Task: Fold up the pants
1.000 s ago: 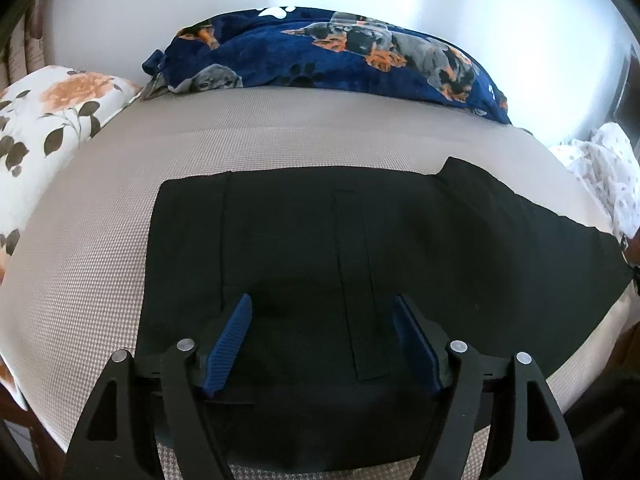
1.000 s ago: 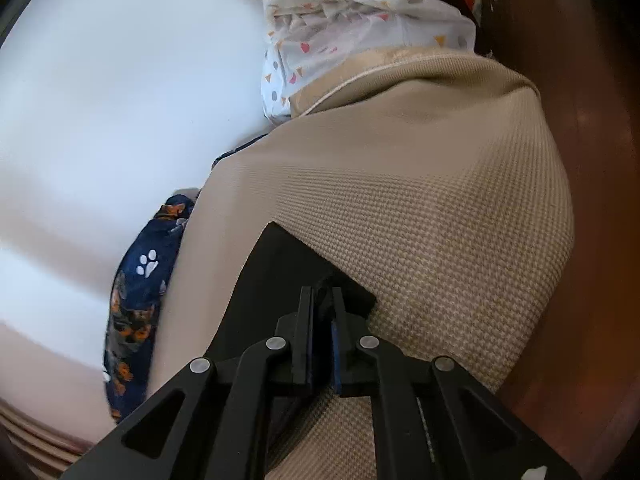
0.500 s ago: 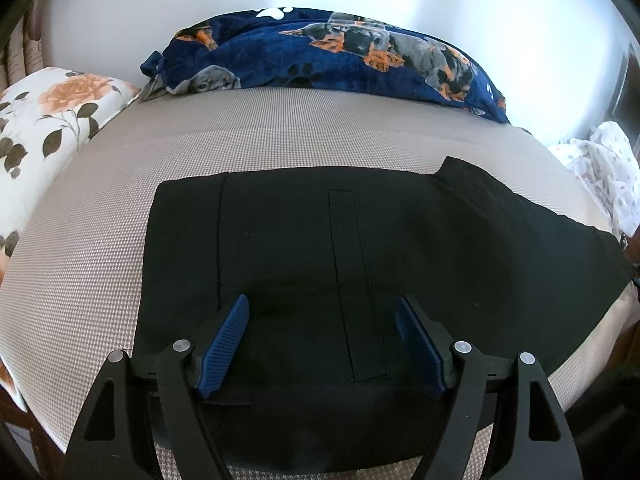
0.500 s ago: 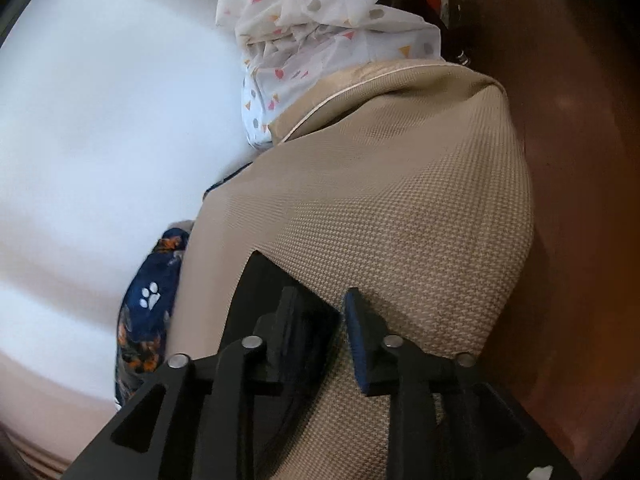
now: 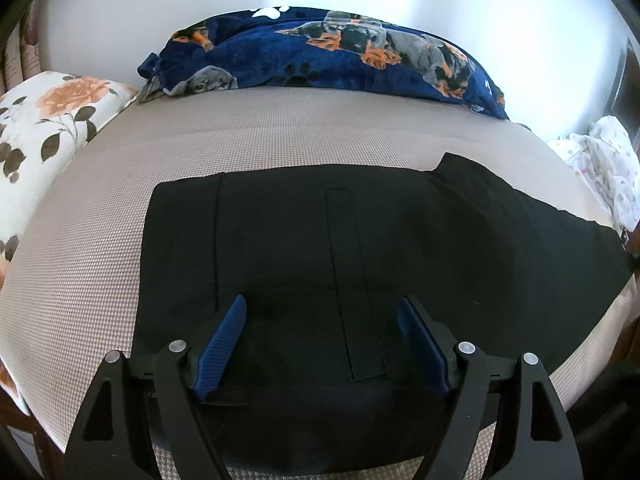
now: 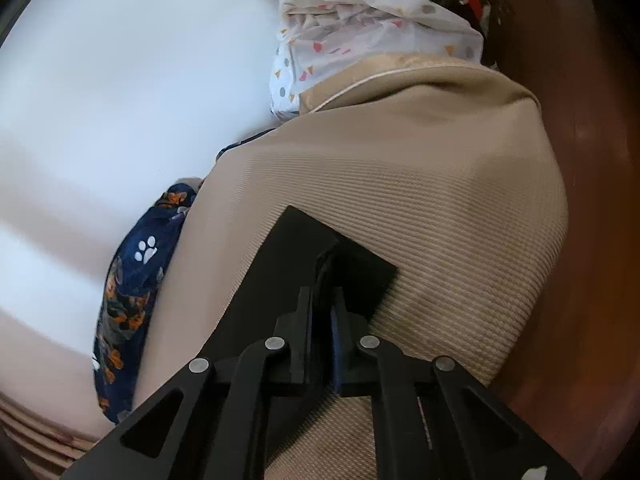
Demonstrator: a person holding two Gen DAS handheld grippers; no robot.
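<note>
Black pants (image 5: 360, 248) are laid flat across the bed (image 5: 280, 136), waistband end toward the left of the left wrist view, legs running off to the right, where the fisheye edge cuts them off. The fabric is so dark it's hard to pick out detail, just a long narrow stitched strip down the middle and a vertical seam near the waistband. The near edge is hidden behind the left gripper (image 5: 322, 338), whose jaws stand wide apart over the pants, ribbed blue pads (image 5: 222, 344) gripping nothing.

The right wrist view is a bit blurry. The right gripper (image 6: 322, 320) is clenched on the hem corner of a pant leg (image 6: 304, 256), and the black cloth is bunched up between the jaws, so you can't see the pads properly.

The bed cover is a tan, waffle-ish weave with a piped edge at the corner. A fuzzy navy blanket with dogs and paw prints (image 5: 320, 56) lies along the wall, a floral pillow (image 5: 44, 128) on the left, and crumpled white dotted fabric (image 6: 360, 20) at the far end.
</note>
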